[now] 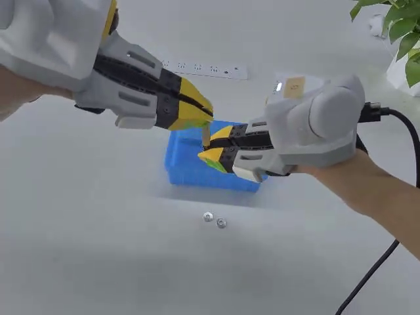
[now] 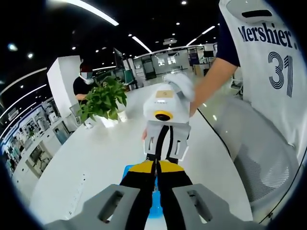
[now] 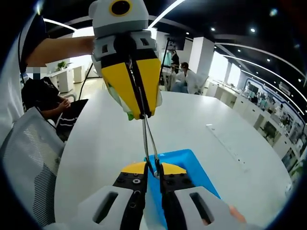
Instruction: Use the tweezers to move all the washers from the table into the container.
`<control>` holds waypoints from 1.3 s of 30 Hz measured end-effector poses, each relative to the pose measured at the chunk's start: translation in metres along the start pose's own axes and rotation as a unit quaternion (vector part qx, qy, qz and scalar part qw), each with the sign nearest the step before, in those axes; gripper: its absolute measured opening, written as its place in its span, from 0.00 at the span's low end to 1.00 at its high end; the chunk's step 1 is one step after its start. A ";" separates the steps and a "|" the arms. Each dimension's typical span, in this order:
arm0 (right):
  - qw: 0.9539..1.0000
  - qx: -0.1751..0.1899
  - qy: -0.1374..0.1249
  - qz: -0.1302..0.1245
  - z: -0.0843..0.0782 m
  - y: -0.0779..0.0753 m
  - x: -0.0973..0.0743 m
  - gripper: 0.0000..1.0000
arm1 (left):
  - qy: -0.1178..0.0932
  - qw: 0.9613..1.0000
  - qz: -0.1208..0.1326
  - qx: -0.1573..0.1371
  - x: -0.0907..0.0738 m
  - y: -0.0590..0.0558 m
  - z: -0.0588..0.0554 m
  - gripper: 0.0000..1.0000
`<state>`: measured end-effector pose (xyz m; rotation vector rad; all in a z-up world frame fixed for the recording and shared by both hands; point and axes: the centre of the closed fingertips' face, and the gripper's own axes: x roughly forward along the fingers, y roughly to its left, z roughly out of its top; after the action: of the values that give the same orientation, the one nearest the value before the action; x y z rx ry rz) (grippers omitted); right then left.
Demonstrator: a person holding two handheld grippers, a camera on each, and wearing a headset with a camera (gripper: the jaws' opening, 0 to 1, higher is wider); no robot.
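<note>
Obscured: the container (image 1: 187, 172) interior is sitting behind both grippers in the head view, so I cannot tell what is in it. In the right gripper view a strip of its blue wall (image 3: 192, 167) is showing beside the jaws.

The tweezers (image 3: 147, 143) are spanning the gap between the grippers, above the container. The left gripper (image 3: 142, 116) is clamping their top end with its yellow jaws closed. The right gripper (image 3: 152, 175) is pinching the two legs lower down, with its jaws almost together. The legs are converging to a narrow gap there. The tips are disappearing between the right jaws, so whether they are holding anything cannot be told.

Two washers (image 1: 208, 216) are lying on the table (image 1: 98, 249), outside the container and near its front wall. They are small silver rings, just beside each other. Whether they are touching is too fine to resolve.
</note>
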<state>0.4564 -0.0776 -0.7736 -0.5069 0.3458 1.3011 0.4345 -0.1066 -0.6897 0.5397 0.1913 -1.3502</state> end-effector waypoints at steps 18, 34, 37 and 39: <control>1.000 0.009 0.022 -0.015 -0.028 -0.028 0.017 0.11 | 0.002 1.000 0.009 -0.025 0.022 0.024 -0.031 0.05; 0.999 0.032 0.044 -0.001 -0.057 -0.035 0.035 0.11 | 0.004 0.998 0.010 -0.069 0.039 0.039 -0.068 0.05; 0.998 0.032 0.047 0.001 -0.061 -0.035 0.038 0.11 | 0.005 0.997 0.008 -0.074 0.041 0.039 -0.071 0.05; 0.998 0.036 0.048 0.002 -0.062 -0.035 0.039 0.11 | 0.006 0.997 0.009 -0.076 0.041 0.040 -0.074 0.05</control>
<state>0.5020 -0.0853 -0.8408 -0.5098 0.4720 1.2662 0.4952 -0.1031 -0.7607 0.4210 0.2961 -1.3025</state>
